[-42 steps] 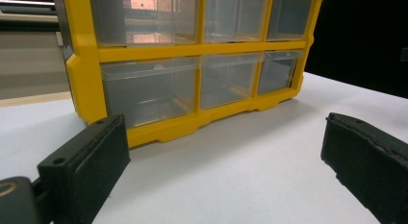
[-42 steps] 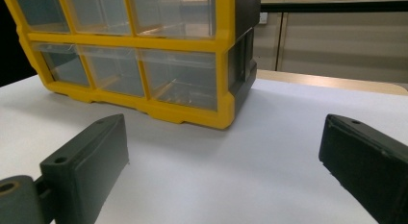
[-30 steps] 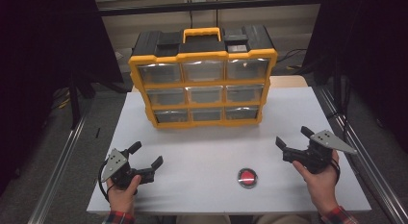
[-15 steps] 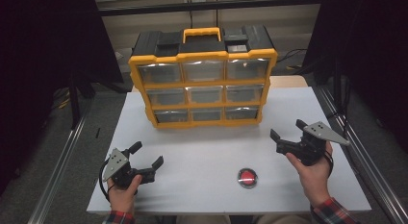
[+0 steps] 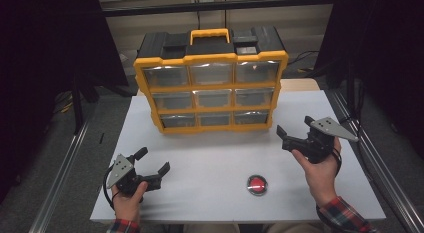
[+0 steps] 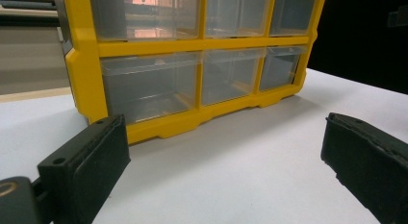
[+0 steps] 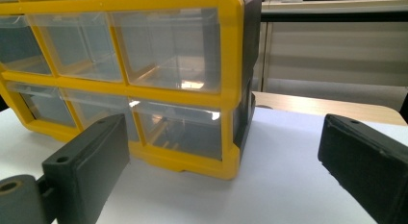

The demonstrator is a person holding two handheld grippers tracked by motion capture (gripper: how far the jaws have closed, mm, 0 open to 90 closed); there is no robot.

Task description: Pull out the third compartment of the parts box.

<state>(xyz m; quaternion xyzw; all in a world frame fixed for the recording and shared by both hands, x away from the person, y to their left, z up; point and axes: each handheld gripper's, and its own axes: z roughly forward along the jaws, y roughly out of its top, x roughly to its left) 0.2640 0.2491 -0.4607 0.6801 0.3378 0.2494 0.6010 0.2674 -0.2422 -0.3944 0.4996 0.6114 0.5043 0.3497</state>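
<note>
Right gripper (image 5: 294,132), jaws apart and empty, sits just off the drawer cabinet's (image 5: 210,85) lower right corner. It is the nearer one. Left gripper (image 5: 151,162), also spread and empty, lies farther out in front of the cabinet's left end.

Yellow-framed drawer cabinet (image 5: 210,90) — upright at table's far edge, clear drawers shut.

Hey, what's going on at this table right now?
A person holds a hand-held gripper in each hand over a white table. The right hand-held gripper is raised toward the yellow drawer organizer, jaws open and empty. The left hand-held gripper sits low near the front edge, also open. A red button lies untouched between them.
</note>
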